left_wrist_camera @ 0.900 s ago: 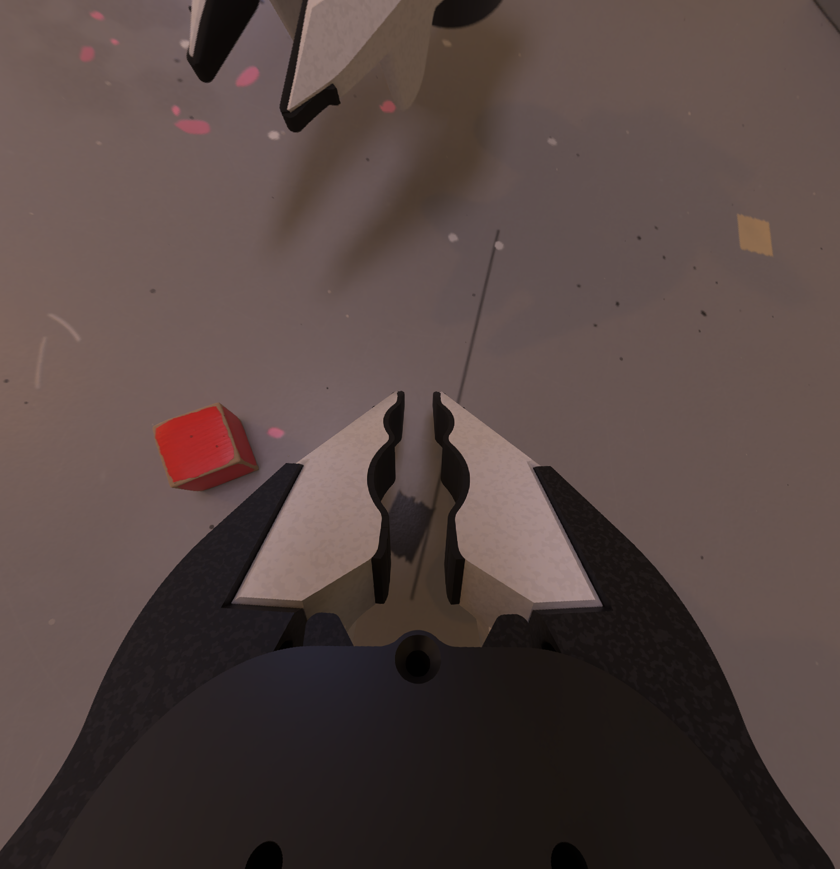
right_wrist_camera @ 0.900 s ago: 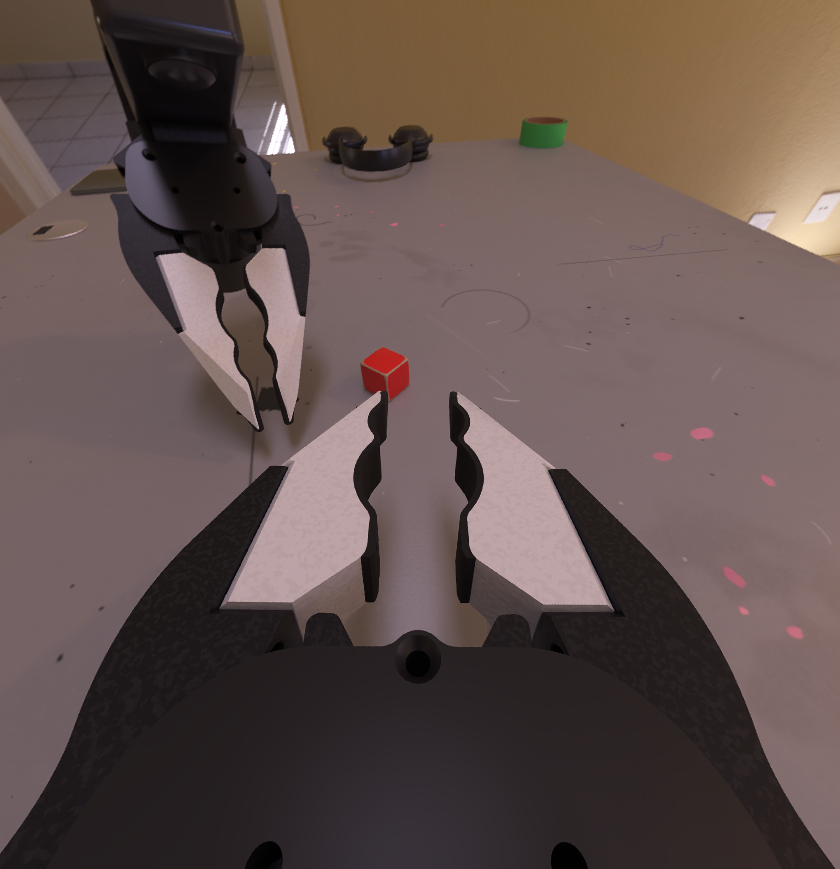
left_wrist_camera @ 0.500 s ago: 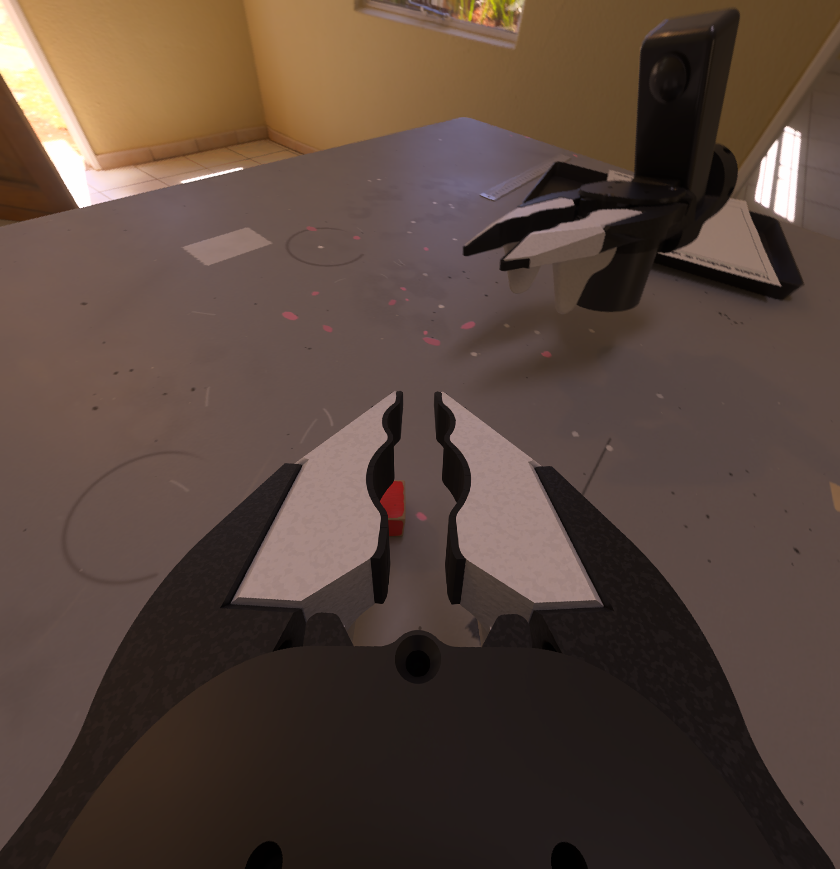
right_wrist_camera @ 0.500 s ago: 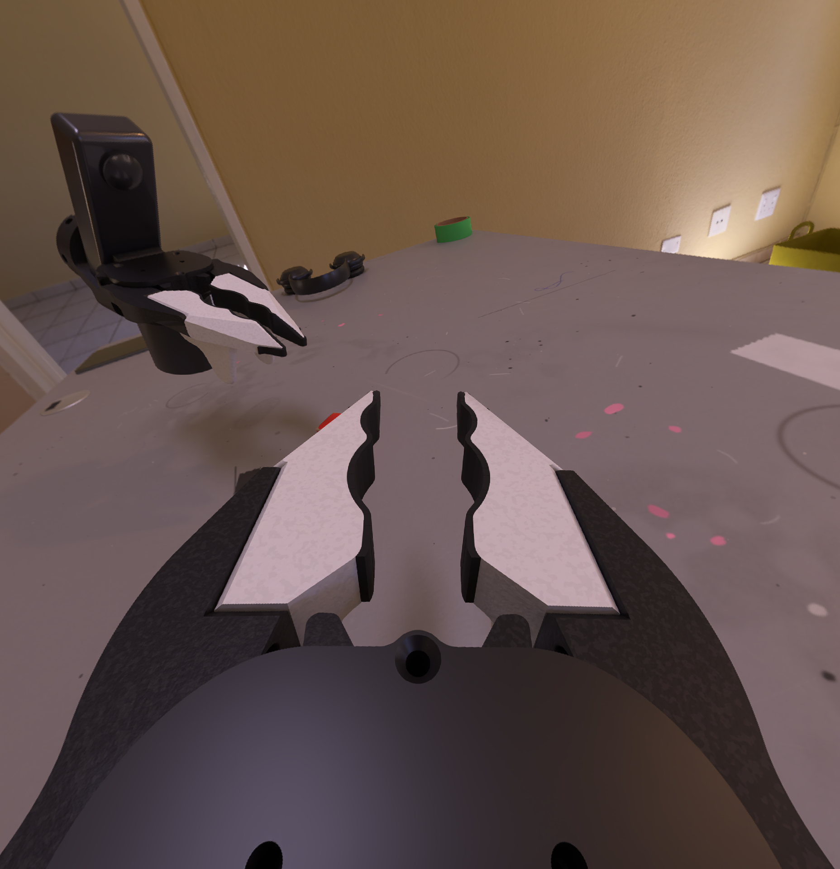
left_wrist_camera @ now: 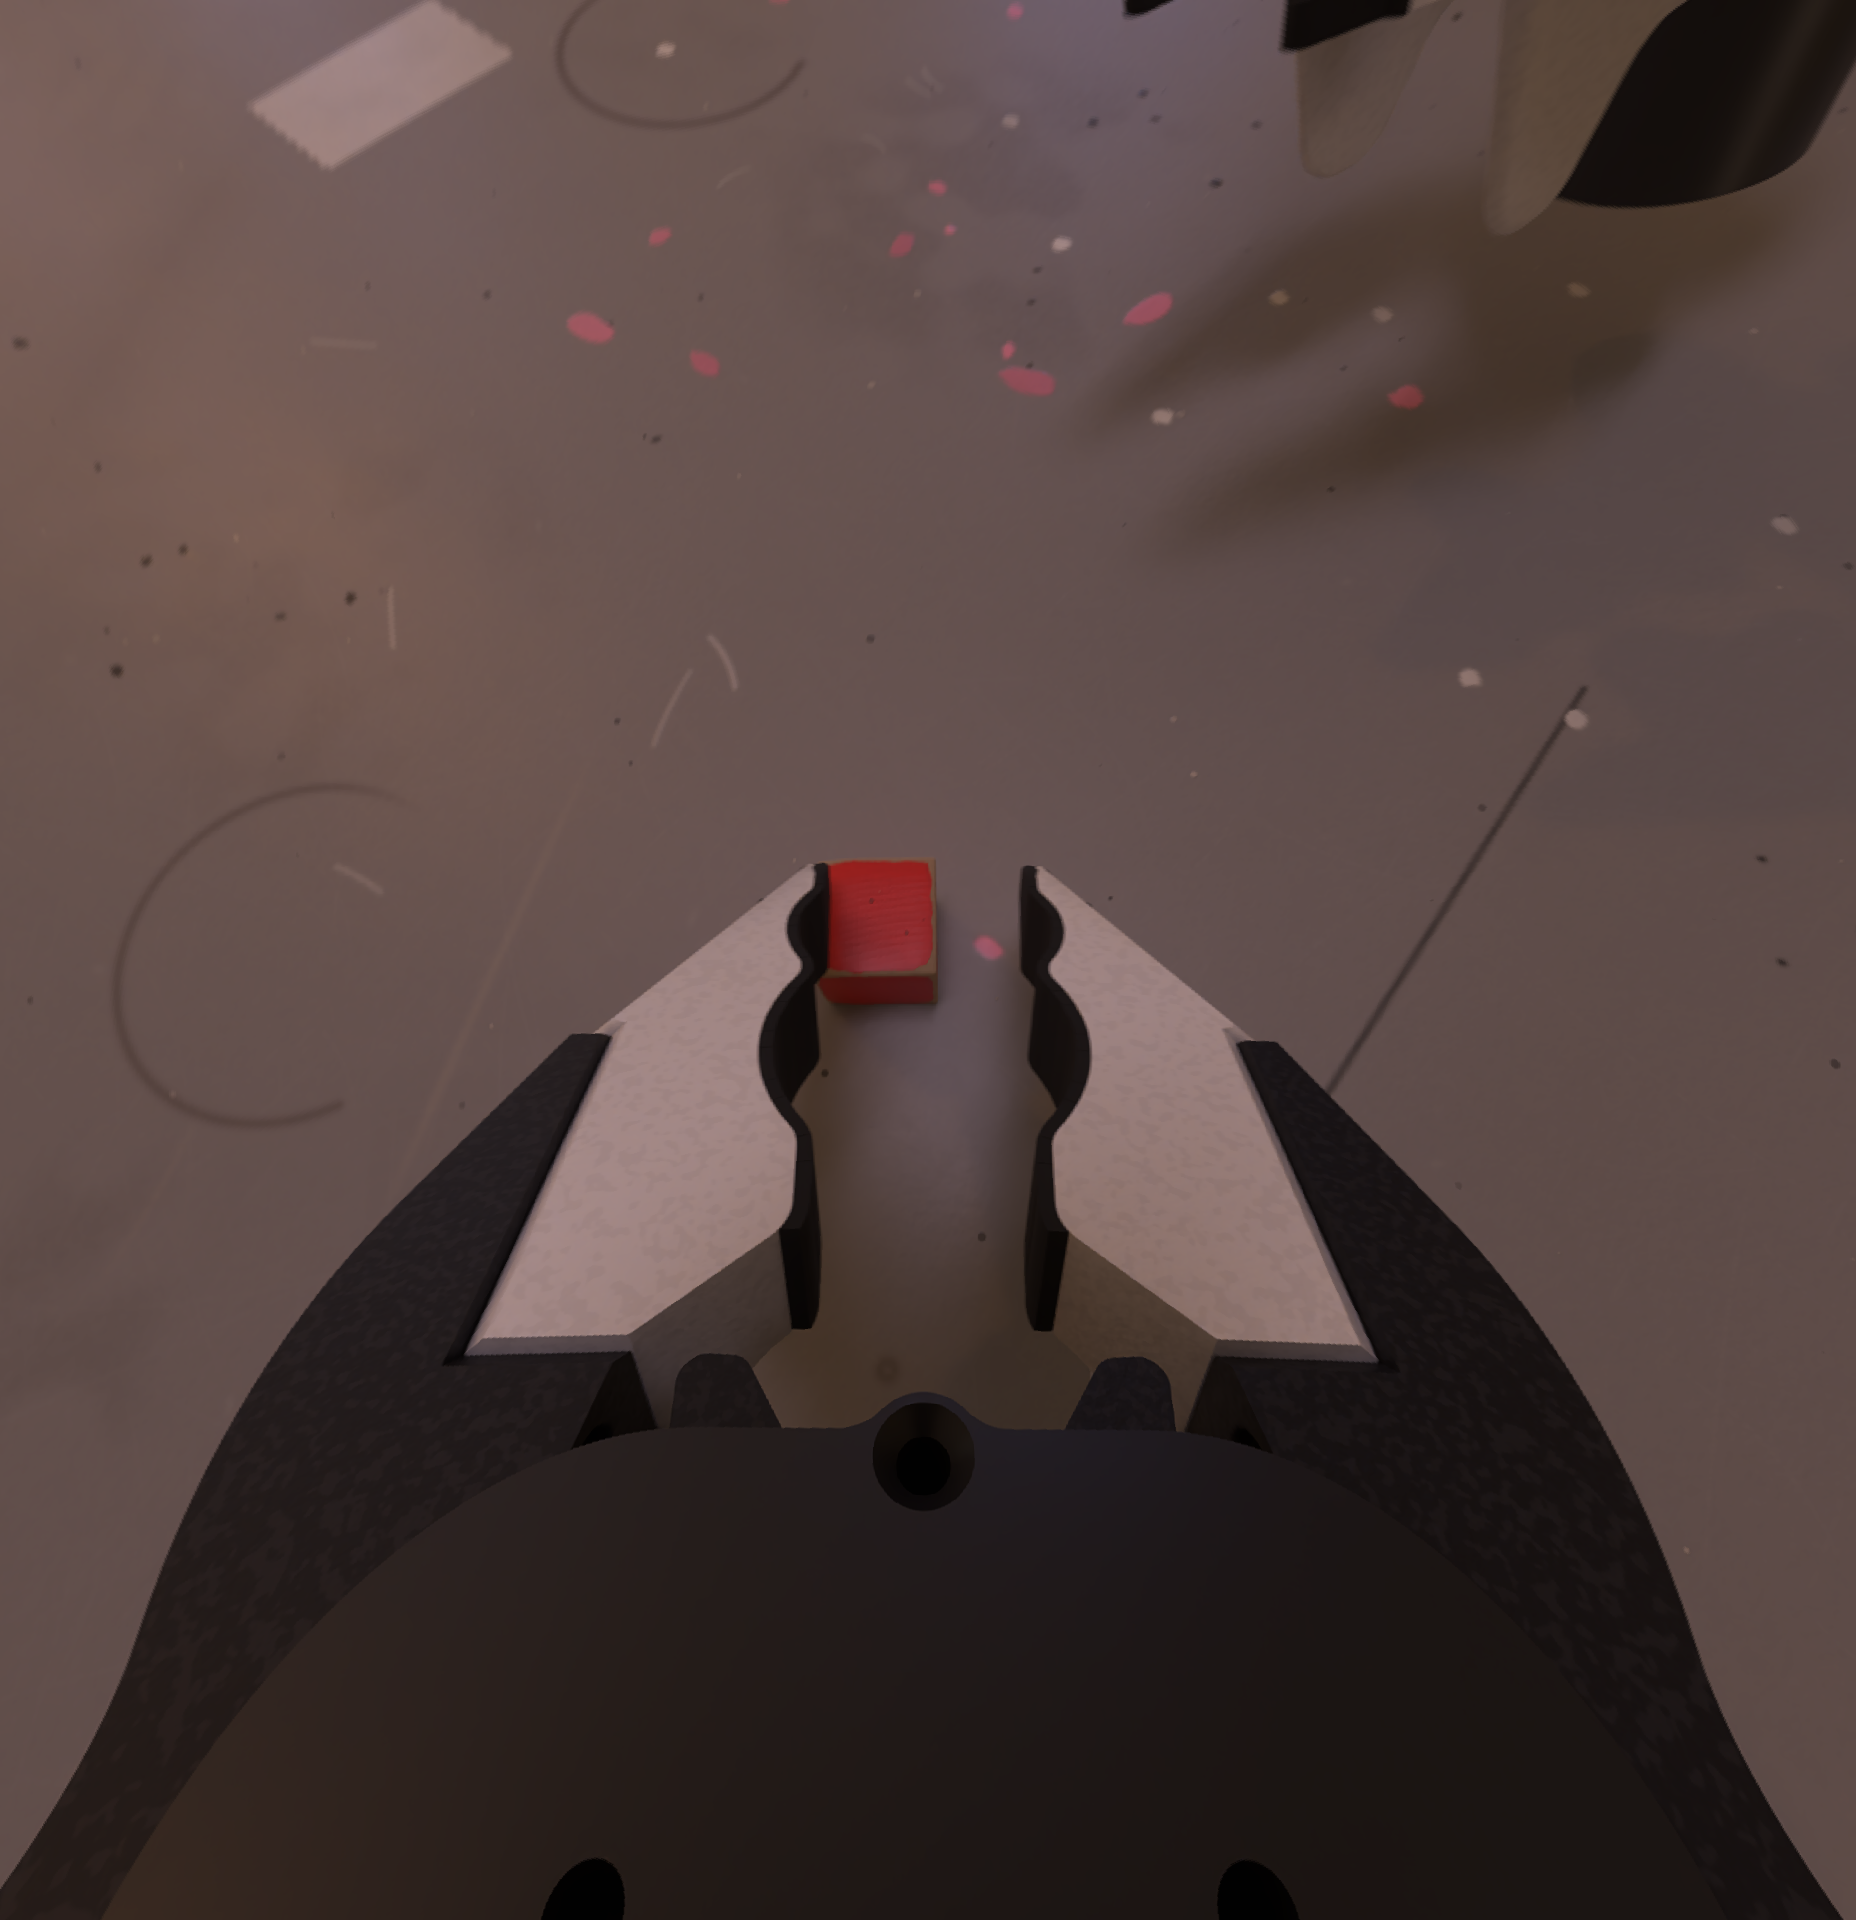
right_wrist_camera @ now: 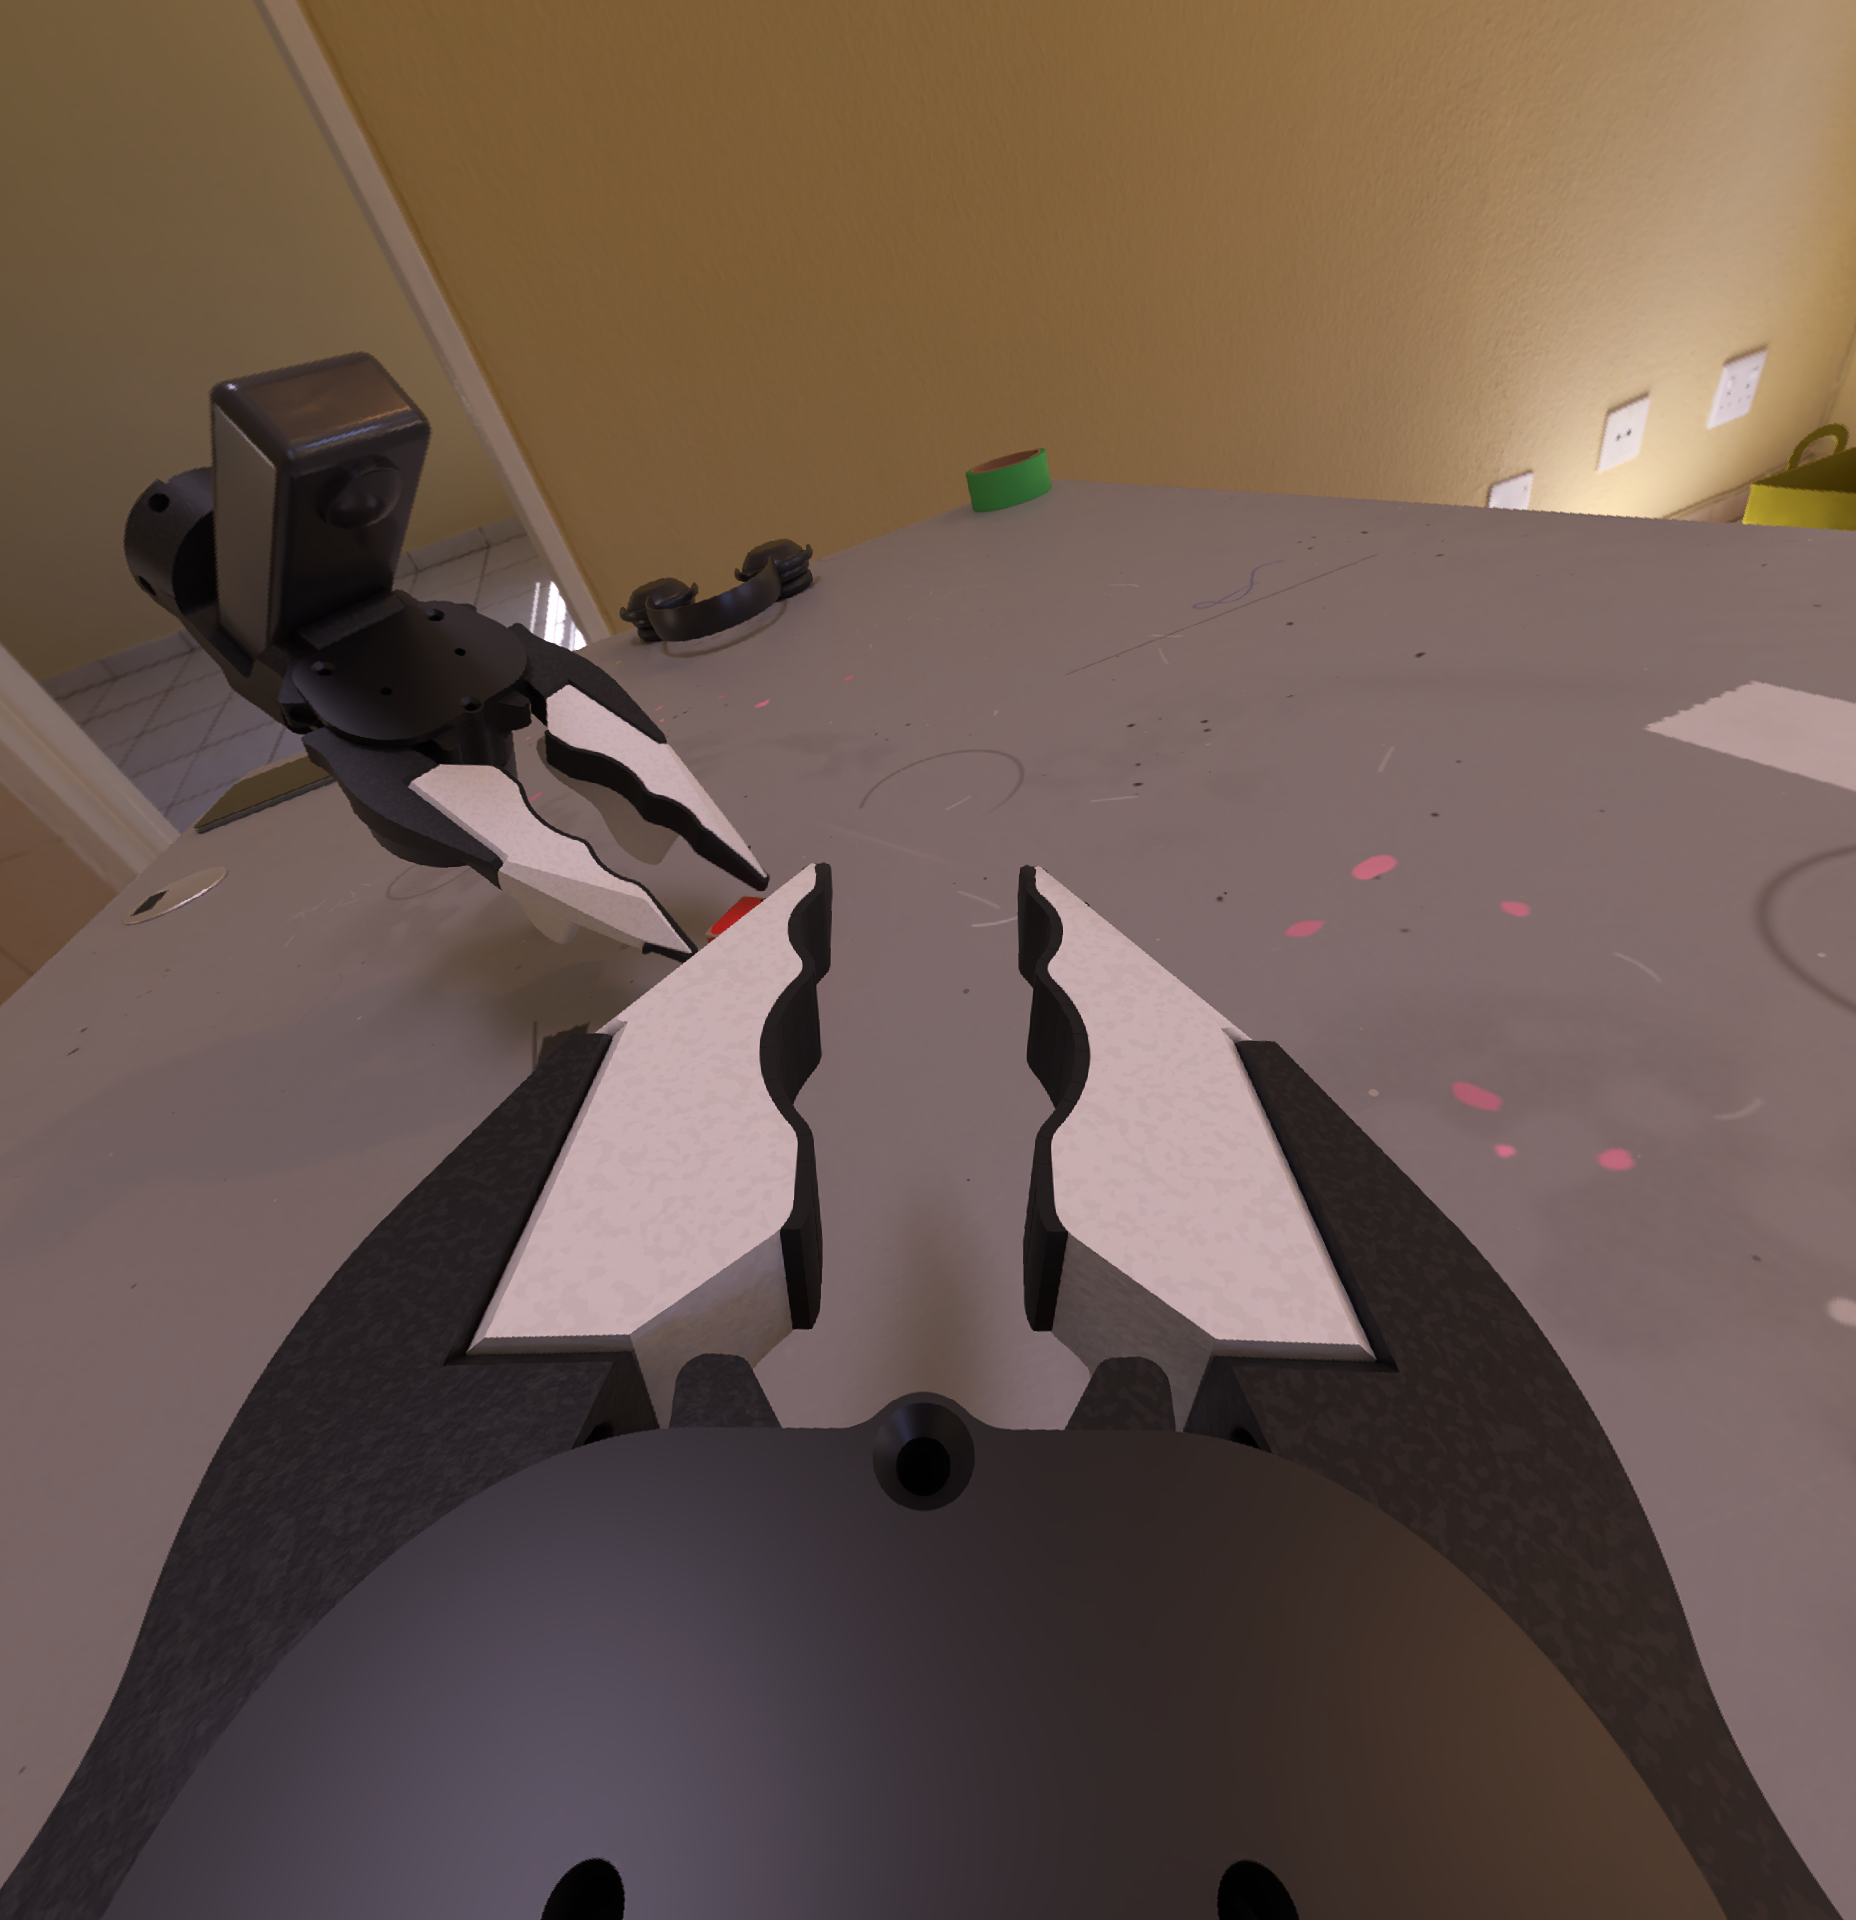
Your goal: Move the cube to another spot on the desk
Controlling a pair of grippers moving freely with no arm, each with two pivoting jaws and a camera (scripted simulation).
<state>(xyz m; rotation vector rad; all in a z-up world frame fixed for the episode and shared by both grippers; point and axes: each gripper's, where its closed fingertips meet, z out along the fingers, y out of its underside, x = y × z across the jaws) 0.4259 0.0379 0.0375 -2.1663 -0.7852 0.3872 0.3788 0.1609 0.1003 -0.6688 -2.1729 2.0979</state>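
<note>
Red cube point(left_wrist_camera: 879, 930) sits on the desk point(left_wrist_camera: 384, 520) between the left gripper's point(left_wrist_camera: 922, 883) parted jaws, against the left one.

Small red painted wooden cube point(left_wrist_camera: 879, 930) between the spread jaws: matt paint, bare tan wood at its edges. Grey desk top point(left_wrist_camera: 903, 623) ahead of jaws: dull, scuffed, pink-speckled. Left gripper point(left_wrist_camera: 919, 883): grainy matt black shell, pale stippled fingers point(left_wrist_camera: 685, 1122), smooth black inner pads.

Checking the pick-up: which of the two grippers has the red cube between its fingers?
The left gripper: the red cube sits between its open fingertips, against one finger. The right gripper is open too, with only bare desk between its fingers.
</note>
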